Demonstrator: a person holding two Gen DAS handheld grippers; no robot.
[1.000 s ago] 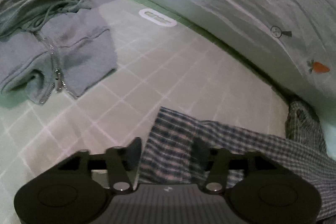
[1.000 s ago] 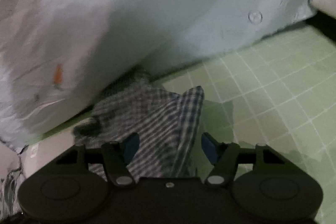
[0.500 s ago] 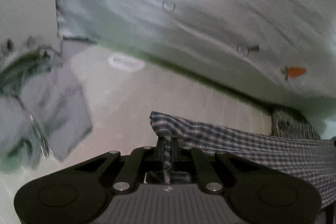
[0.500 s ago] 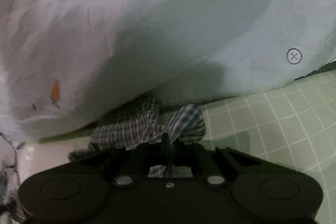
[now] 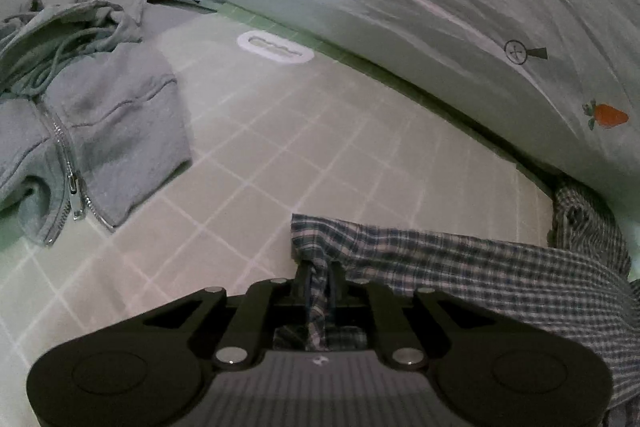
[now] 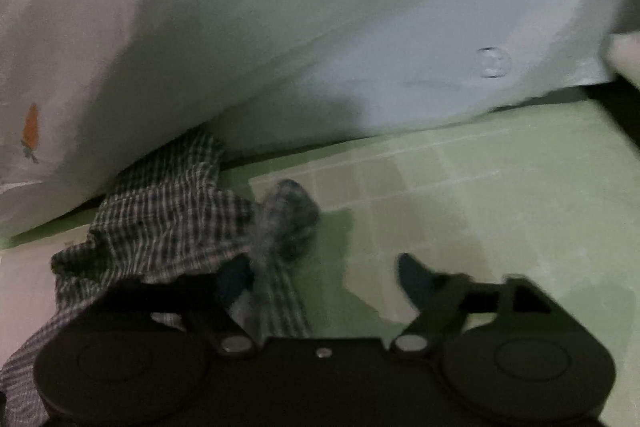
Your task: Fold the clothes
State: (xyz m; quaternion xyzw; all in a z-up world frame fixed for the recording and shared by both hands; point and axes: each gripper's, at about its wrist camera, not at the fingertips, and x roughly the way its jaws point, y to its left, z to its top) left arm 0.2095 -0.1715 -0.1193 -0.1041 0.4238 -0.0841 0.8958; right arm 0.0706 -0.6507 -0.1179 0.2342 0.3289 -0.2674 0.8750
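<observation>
Two hand-held grippers: left gripper (image 5: 318, 283) pinches the thin, limp blue-and-white checked cotton shirt (image 5: 460, 267) at its hem corner (best hold); right gripper (image 6: 324, 279) gapes empty.

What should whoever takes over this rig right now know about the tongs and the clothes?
Left tongs: shut on a corner of the plaid shirt.
Right tongs: open, nothing between the fingers; the view is blurred, and a bunched end of the shirt lies just off their left finger.
The shirt lies crumpled on the green grid mat, one end against the pale carrot-print bedding.
The grey zip hoodie lies in an unfolded heap on the mat to the left, untouched.
Done: no fold visible yet.
Left: take a second corner of the shirt, spread it flat and fold it, then the hoodie.
</observation>
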